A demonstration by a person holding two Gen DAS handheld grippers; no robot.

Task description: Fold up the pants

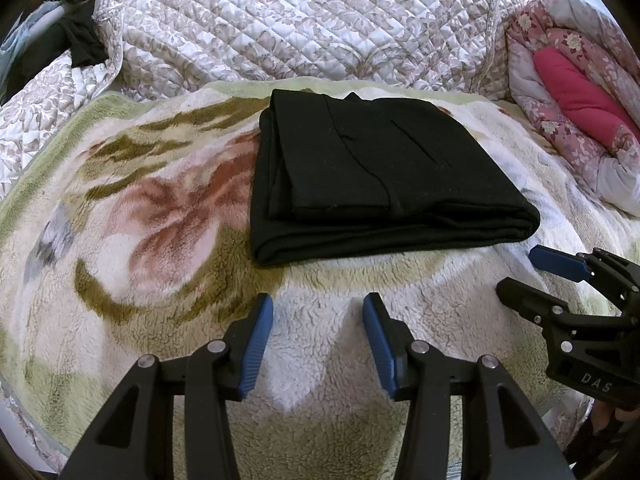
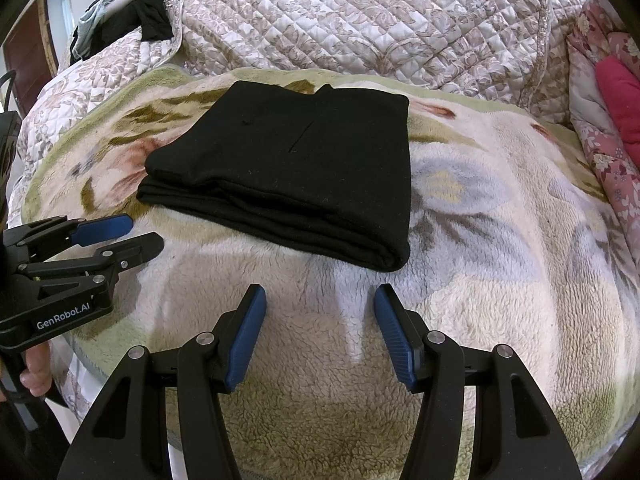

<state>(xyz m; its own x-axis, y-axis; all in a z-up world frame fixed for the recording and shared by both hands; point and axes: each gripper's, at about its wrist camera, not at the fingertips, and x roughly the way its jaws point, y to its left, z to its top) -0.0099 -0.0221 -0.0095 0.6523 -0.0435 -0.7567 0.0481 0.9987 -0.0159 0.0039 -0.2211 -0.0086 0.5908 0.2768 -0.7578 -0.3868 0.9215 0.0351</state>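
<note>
Pants (image 1: 372, 172) seen from left wrist: folded into compact black stack on fleece blanket (image 1: 132, 248), well ahead of left gripper (image 1: 318, 310), spread wide and empty; right gripper (image 1: 532, 276) alongside, parted. From right wrist: same neat stack, right gripper wide, holding nothing. Judged essentially complete, at most minor tidying left.

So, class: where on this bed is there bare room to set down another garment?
Free: the floral fleece blanket right of the folded black pants, and the strip between them and both open grippers. Crowded: the pink floral quilt at the far right.
</note>
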